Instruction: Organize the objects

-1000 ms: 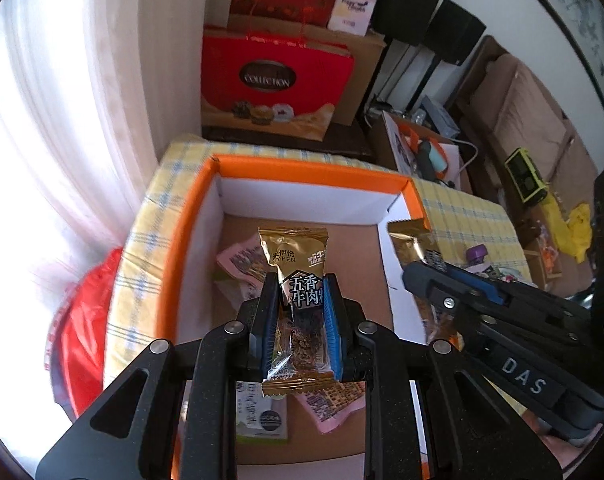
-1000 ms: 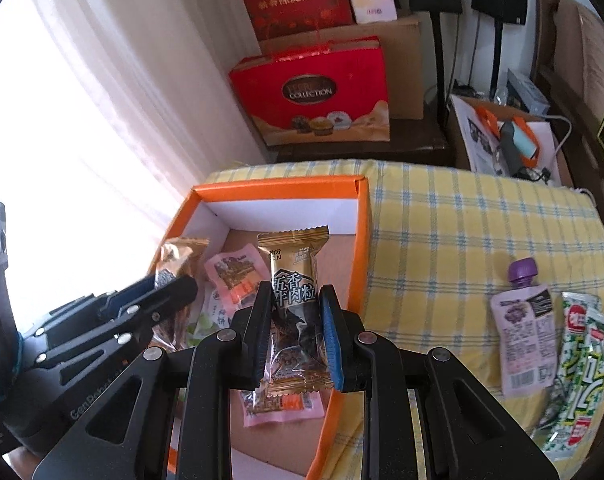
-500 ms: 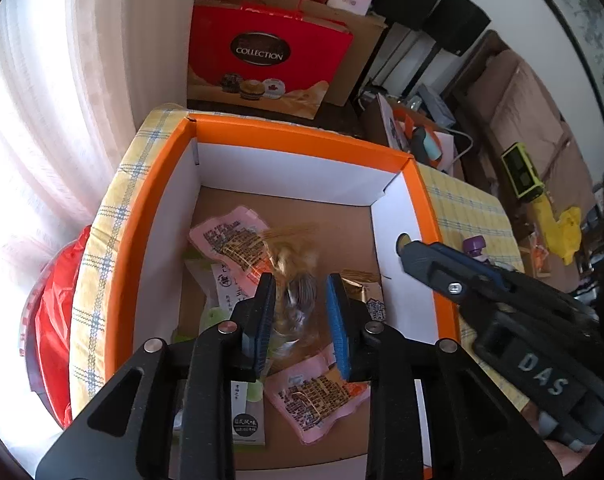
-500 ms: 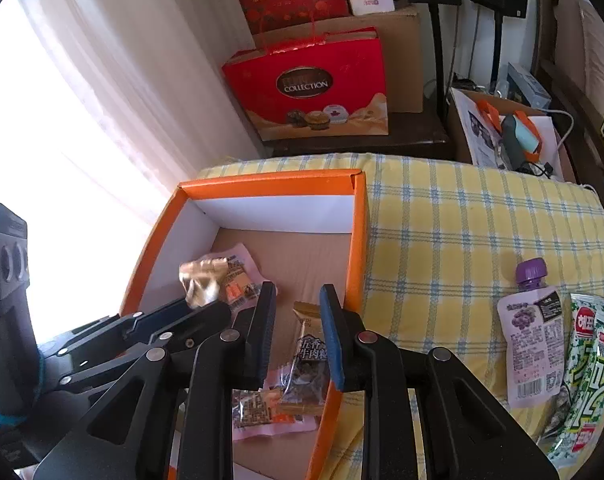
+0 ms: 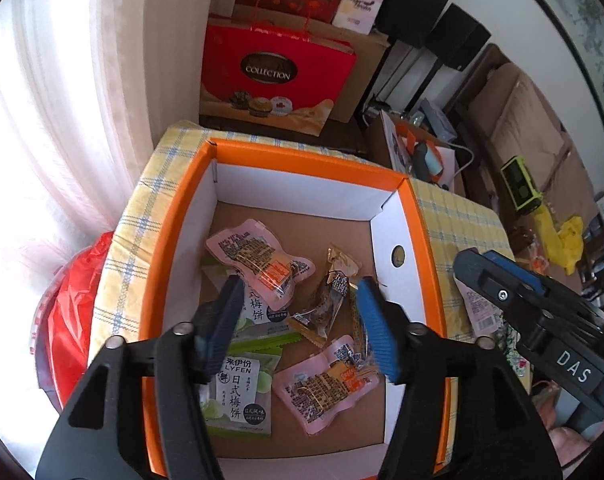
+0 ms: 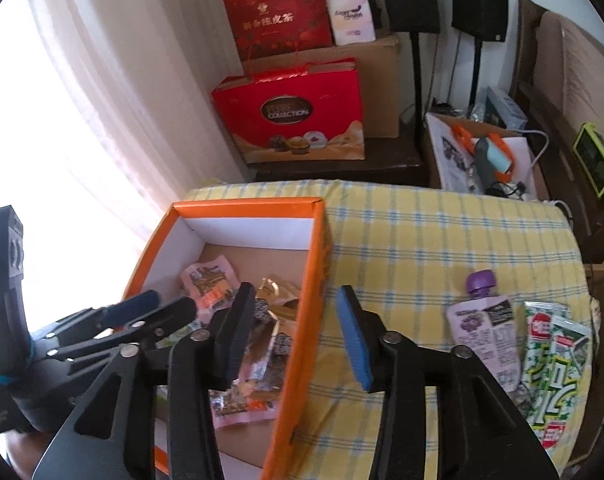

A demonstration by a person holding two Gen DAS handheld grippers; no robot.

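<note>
An orange box (image 5: 162, 264) with white inner walls sits on the yellow checked tablecloth (image 6: 421, 240). Inside lie two gold snack packets (image 5: 325, 300), pink packets (image 5: 258, 260) and green-white packets (image 5: 238, 392). My left gripper (image 5: 298, 328) is open and empty above the box. My right gripper (image 6: 298, 336) is open and empty, straddling the box's right wall (image 6: 305, 320). A purple-capped pouch (image 6: 481, 328) and green-white packets (image 6: 553, 364) lie on the cloth to the right.
A red gift bag (image 6: 294, 116) and cardboard boxes stand behind the table. A white curtain (image 5: 62, 100) hangs at the left. A box of clutter (image 6: 485, 156) and a sofa are at the right. A red plastic bag (image 5: 70, 296) lies left of the table.
Both grippers held a gold snack packet a second ago. Both opened and the packets dropped into the orange box. The jaws have since widened further.
</note>
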